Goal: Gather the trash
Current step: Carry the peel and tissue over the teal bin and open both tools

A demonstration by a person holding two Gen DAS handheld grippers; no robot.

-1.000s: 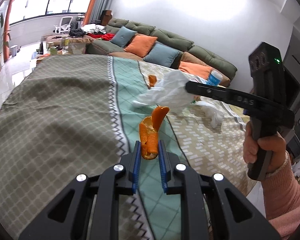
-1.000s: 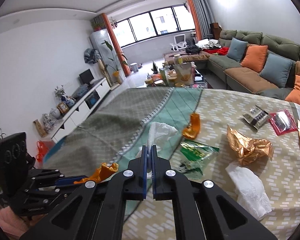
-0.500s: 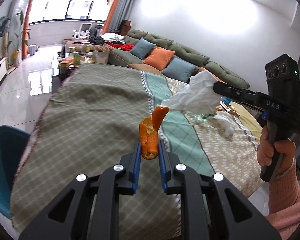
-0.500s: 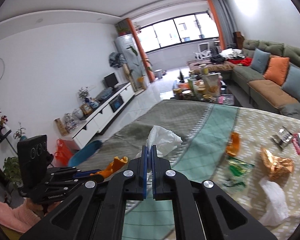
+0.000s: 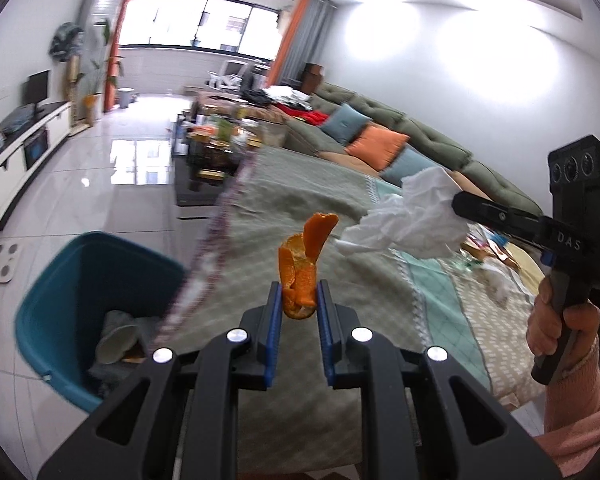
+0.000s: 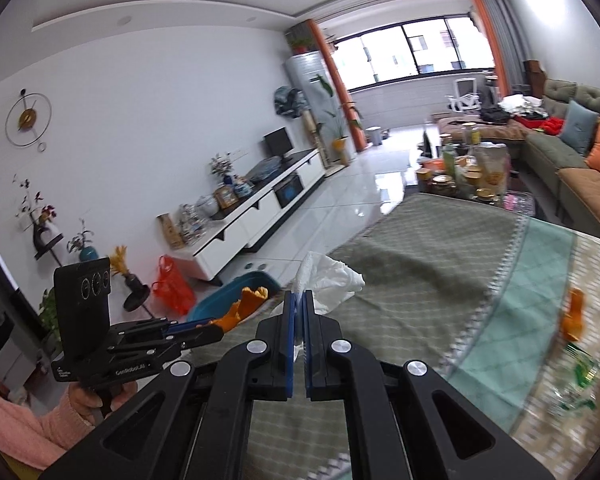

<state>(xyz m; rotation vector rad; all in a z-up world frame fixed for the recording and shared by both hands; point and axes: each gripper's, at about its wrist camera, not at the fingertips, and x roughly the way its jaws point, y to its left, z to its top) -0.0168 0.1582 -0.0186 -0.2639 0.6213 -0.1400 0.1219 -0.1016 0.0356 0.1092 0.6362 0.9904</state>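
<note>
**Left wrist view.** We see the left gripper with its jaws pinching an orange peel, which stands upright between the blue pads. The grip sits at the base of the peel, so the curled strip stays clear of the tablecloth. At the lower left, on the floor beside the near-left edge of the table, stands the teal bin. We judge that the peel is held raised in order to carry it across the table edge toward that bin. On the right, the right gripper clamps a crumpled white tissue, also held above the cloth. The bin holds a pale cup-like item and some grey material; we cannot identify them. The bin's near wall is cut off behind the gripper body. Remaining litter at the far right of the table is blurred.

**Right wrist view.** We see the jaws of the right gripper pressed together on the tissue, with only a thin fold between the pads and the bulk projecting beyond them. At the left, the left gripper carries the peel in front of the bin. Only part of the bin's rim shows; its interior is hidden. At the right edge, an orange scrap and a green wrapper lie on the cloth, both blurred. We judge that these remain to be collected.
</note>
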